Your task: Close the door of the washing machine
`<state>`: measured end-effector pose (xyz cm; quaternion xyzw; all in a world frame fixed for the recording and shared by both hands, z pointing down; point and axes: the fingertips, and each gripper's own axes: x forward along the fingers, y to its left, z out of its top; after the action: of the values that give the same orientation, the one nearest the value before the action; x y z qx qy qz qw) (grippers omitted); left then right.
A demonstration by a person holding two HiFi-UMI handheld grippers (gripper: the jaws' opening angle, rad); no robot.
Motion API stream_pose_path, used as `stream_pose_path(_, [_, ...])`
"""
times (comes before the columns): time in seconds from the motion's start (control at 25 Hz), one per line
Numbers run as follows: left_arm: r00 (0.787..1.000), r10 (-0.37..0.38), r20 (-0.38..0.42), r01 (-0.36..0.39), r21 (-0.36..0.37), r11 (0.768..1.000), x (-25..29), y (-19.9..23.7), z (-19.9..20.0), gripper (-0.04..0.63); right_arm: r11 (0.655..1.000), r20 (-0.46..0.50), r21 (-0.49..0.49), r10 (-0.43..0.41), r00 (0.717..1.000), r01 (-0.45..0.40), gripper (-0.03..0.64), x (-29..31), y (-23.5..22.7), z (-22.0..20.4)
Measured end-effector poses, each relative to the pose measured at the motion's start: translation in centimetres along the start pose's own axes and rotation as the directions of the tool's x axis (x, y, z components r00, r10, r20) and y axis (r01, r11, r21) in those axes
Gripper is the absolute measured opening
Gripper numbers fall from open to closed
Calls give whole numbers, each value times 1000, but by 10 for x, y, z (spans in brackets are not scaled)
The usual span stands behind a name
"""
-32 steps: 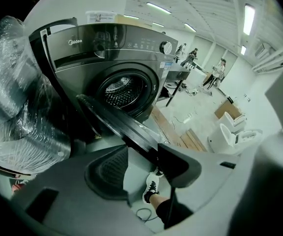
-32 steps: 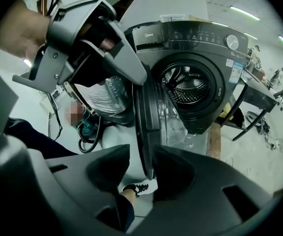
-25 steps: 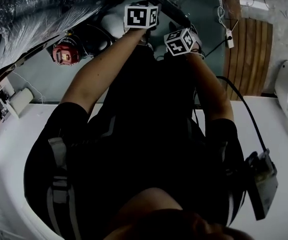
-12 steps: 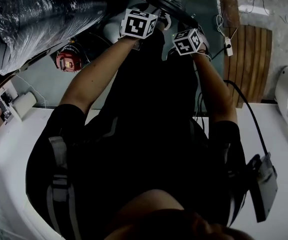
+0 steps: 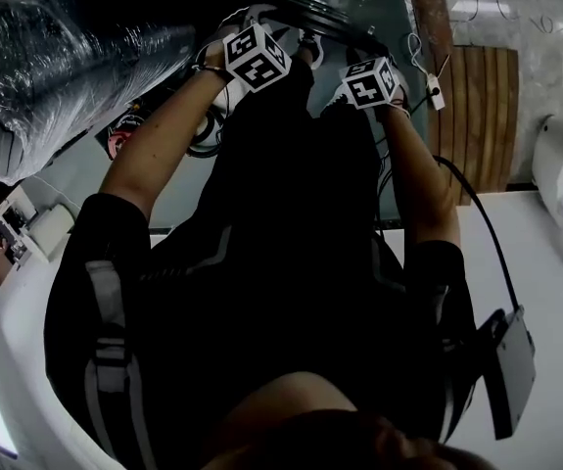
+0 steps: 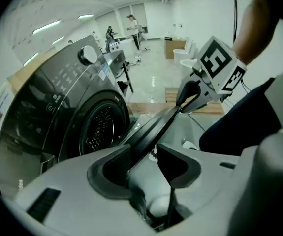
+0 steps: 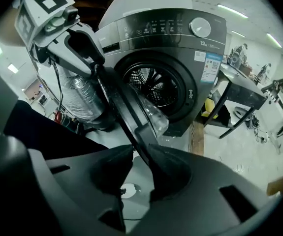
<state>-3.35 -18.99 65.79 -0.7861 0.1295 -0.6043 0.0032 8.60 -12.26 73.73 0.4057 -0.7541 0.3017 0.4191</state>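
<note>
In front of the washing machine (image 7: 180, 48), standing open, the door (image 6: 153, 129) looks stiff but light on its hinge. Its rim is the place to hold. The right gripper (image 7: 140, 149), jaws just eased wider, pinches that rim. The left gripper (image 6: 143, 152) straddles it, jaws apart.

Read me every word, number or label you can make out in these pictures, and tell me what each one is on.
"12", with blurred characters after it: on the washing machine's control panel, below the dial.
Blue sticker under that panel's right end: print too small to read.
Symbols along the panel: too blurred to read.
Marker cubes: black-and-white square patterns, no words.
</note>
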Motion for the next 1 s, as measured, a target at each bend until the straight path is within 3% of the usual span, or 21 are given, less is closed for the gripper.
stream_pose_path(0.08, [1000, -30, 2, 30, 14, 999, 0, 4, 6, 151, 1000, -8, 17, 4, 1000, -4, 109, 0, -7, 2])
stream_pose_path(0.16, [1000, -28, -6, 29, 100, 995, 2, 6, 8, 137, 1000, -6, 21, 7, 1000, -7, 113, 1, -13, 3])
stream_pose_path(0.24, [1000, -28, -2, 28, 143, 989, 4, 10, 9, 127, 1000, 1, 14, 4, 1000, -4, 115, 3, -19, 9])
stream_pose_path(0.4, [998, -57, 9, 55, 125, 991, 5, 17, 12, 126, 1000, 6, 25, -5, 1000, 5, 121, 5, -27, 16])
stream_pose_path(0.6, [995, -102, 15, 100, 105, 989, 9, 25, 18, 126, 996, -14, -5, -86, 996, 86, 100, 5, -44, 18])
stream_pose_path(0.8, [991, -130, 7, 129, 121, 984, 13, 35, 24, 126, 988, -16, 94, -125, 992, 126, 103, 9, -61, 27])
stream_pose_path(1.0, [990, -140, 9, 139, 70, 988, 18, 51, 31, 126, 961, -22, 213, -178, 984, 179, 87, 13, -85, 32])
